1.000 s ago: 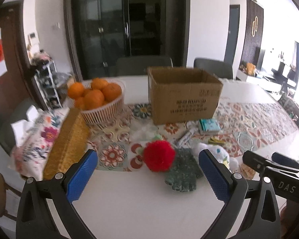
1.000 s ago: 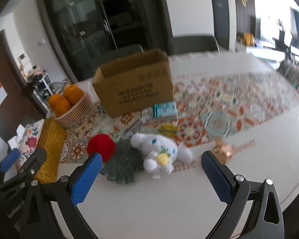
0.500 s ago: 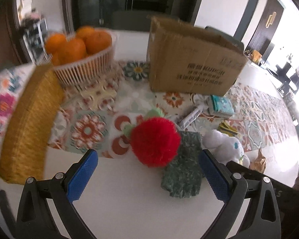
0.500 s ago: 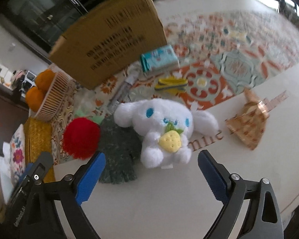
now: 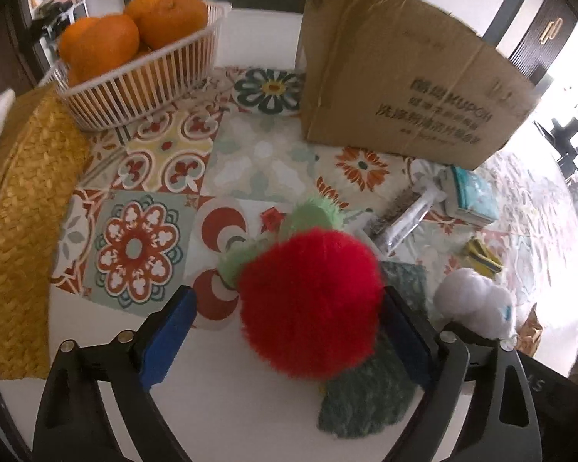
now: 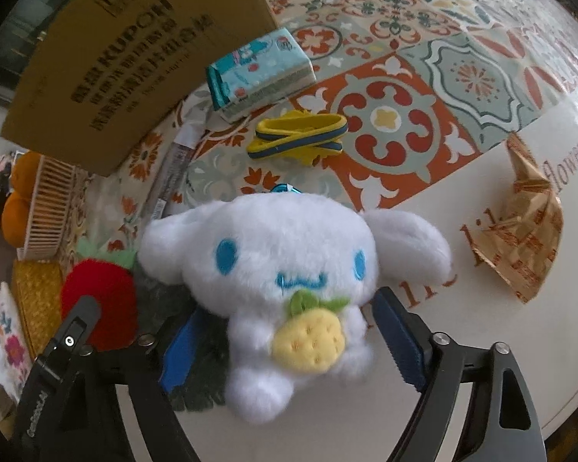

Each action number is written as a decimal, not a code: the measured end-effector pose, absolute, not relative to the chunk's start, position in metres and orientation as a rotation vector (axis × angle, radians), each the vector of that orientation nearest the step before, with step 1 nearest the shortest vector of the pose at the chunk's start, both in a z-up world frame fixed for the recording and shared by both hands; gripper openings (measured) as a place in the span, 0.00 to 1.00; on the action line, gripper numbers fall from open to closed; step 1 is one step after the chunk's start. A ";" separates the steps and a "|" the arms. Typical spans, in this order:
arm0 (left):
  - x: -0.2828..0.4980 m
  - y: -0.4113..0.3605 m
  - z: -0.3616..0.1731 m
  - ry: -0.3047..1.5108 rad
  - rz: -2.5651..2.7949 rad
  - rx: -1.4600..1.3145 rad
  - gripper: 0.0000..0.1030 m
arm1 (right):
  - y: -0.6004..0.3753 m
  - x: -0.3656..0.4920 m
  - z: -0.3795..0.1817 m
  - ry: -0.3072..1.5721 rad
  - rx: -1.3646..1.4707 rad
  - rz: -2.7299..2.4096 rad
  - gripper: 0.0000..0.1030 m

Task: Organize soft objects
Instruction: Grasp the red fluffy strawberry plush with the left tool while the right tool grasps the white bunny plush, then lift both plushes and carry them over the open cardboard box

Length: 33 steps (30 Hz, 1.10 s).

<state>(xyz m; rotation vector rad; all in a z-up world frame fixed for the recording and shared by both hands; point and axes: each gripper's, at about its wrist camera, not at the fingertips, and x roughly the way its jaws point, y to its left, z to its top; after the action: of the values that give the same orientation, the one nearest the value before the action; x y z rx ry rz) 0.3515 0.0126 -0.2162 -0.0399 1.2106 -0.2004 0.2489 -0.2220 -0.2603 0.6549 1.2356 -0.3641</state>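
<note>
A red fluffy strawberry plush (image 5: 308, 304) with green leaves lies on the table, partly on a dark green knit glove (image 5: 370, 389). My left gripper (image 5: 289, 331) is open around it, the jaws on either side; the right pad touches or nearly touches it. A white plush dog (image 6: 289, 269) holding a yellow strawberry lies to the right. My right gripper (image 6: 289, 342) is open around its body. The dog (image 5: 474, 304) also shows in the left wrist view, the strawberry (image 6: 100, 300) in the right wrist view. A cardboard box (image 5: 400, 92) stands behind.
A white basket (image 5: 142, 88) of oranges and a yellow woven box (image 5: 23, 208) stand at the left. A teal tissue pack (image 6: 258, 69), yellow-blue bands (image 6: 300, 138), a clear tube (image 5: 404, 223) and a crumpled brown paper wrapper (image 6: 528, 227) lie on the patterned runner.
Both grippers moved forward and down. The left jaws now flank the red strawberry, the right jaws flank the white dog, and both have narrowed.
</note>
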 end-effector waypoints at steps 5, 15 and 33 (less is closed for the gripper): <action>0.359 0.013 -0.233 1.269 -0.214 -0.078 0.78 | -0.220 0.266 -0.265 1.247 0.600 -0.375 0.75; 0.362 0.007 -0.240 1.245 -0.252 -0.045 0.51 | -0.205 0.287 -0.271 1.242 0.508 -0.377 0.68; 0.316 0.001 -0.189 0.950 -0.320 0.150 0.33 | -0.198 0.253 -0.237 1.117 0.356 -0.321 0.66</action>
<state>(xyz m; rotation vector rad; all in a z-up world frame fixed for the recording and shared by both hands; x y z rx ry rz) 0.3155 0.0009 -0.1894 0.1496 0.9501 -0.3195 0.2527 -0.1977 -0.2366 0.3557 1.1172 -0.3211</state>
